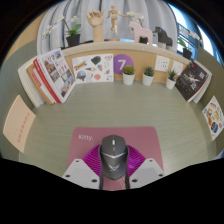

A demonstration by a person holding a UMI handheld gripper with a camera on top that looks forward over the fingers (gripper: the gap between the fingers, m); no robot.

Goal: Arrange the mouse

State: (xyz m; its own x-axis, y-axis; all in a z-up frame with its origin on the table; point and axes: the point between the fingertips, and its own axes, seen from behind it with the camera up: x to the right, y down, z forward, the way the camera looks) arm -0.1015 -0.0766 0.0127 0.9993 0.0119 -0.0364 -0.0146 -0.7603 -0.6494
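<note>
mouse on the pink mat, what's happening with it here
A hand-held gripper has its two fingers around a grey mouse, which lies on a pink mat on the green table. Whether the pads are actually pressing on the mouse or just flanking it can't be told. Beyond the mat, picture cards lean along the back, with small potted plants in front of them and wooden figures on the shelf above.

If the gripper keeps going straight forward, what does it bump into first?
The mouse. It sits right between the gripper fingers on a pink mat. Past it the table looks free up to the little potted plant, though depth is hard to judge.
</note>
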